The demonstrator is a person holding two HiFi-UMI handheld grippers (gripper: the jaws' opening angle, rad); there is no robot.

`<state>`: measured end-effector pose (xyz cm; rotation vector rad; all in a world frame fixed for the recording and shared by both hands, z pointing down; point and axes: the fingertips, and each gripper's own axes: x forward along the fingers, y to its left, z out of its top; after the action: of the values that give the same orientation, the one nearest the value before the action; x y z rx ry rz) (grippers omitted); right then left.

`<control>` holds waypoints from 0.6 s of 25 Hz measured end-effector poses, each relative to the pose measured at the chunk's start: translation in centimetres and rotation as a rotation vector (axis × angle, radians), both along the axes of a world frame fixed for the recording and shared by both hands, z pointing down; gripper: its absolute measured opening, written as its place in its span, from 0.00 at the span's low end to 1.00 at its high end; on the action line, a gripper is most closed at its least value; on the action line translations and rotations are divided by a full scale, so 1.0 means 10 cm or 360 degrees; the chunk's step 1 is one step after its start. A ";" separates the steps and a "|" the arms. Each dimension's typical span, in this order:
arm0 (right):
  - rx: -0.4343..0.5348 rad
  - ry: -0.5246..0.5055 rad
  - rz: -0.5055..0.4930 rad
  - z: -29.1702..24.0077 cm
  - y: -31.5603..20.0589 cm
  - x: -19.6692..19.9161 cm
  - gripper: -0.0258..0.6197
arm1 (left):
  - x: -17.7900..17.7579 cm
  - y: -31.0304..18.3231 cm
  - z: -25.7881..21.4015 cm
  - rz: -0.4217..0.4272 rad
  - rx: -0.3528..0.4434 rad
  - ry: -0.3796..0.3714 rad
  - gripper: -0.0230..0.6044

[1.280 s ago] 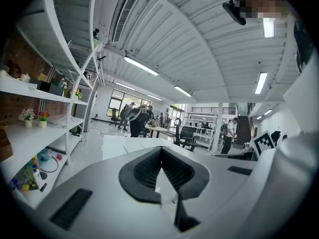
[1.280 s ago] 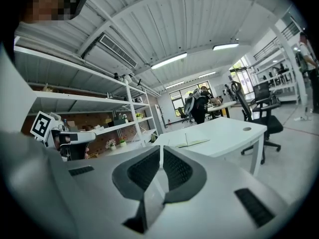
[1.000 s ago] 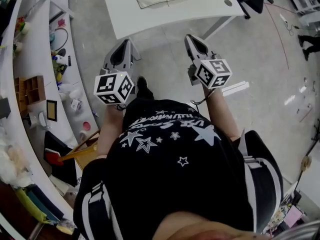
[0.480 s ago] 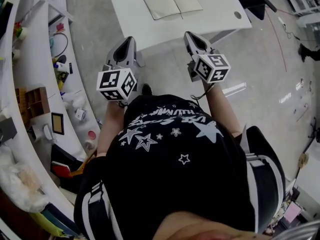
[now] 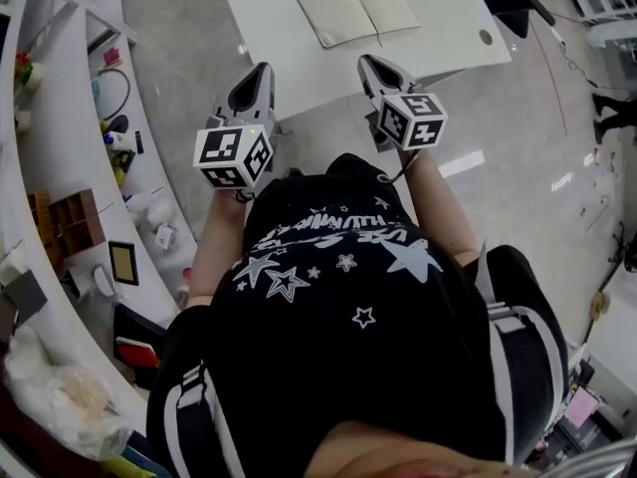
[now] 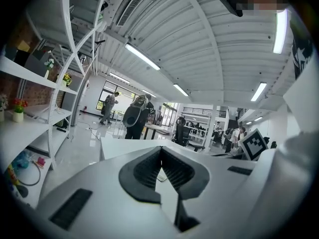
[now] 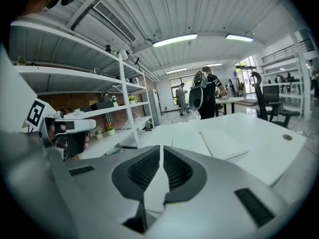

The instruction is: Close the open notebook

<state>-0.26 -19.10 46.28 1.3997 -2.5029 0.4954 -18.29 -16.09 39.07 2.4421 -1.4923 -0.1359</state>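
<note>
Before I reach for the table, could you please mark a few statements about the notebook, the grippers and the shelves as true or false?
1. The notebook lies open on the white table. True.
2. The right gripper holds a page of the notebook. False: its jaws are together on nothing, and it is short of the notebook.
3. The left gripper has its jaws together with nothing between them. True.
4. The shelves stand on the person's right. False: they run along the person's left.
</note>
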 end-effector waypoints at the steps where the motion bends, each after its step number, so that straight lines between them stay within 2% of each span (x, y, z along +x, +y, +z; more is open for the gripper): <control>1: -0.0012 0.0012 -0.0008 0.03 -0.03 -0.04 0.05 | 0.00 -0.04 0.02 0.0007 -0.0012 0.0001 0.06; 7: -0.0088 0.0077 -0.0091 0.23 -0.19 -0.23 0.06 | 0.05 -0.24 0.11 0.0055 -0.0053 -0.0011 0.05; 15: -0.0227 0.0180 -0.0189 0.60 -0.49 -0.40 0.20 | 0.04 -0.48 0.22 0.0049 -0.0078 -0.0025 0.06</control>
<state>-4.26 -23.96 52.32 1.1857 -2.3924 0.5432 -17.84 -20.85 41.29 2.4316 -1.4466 -0.0736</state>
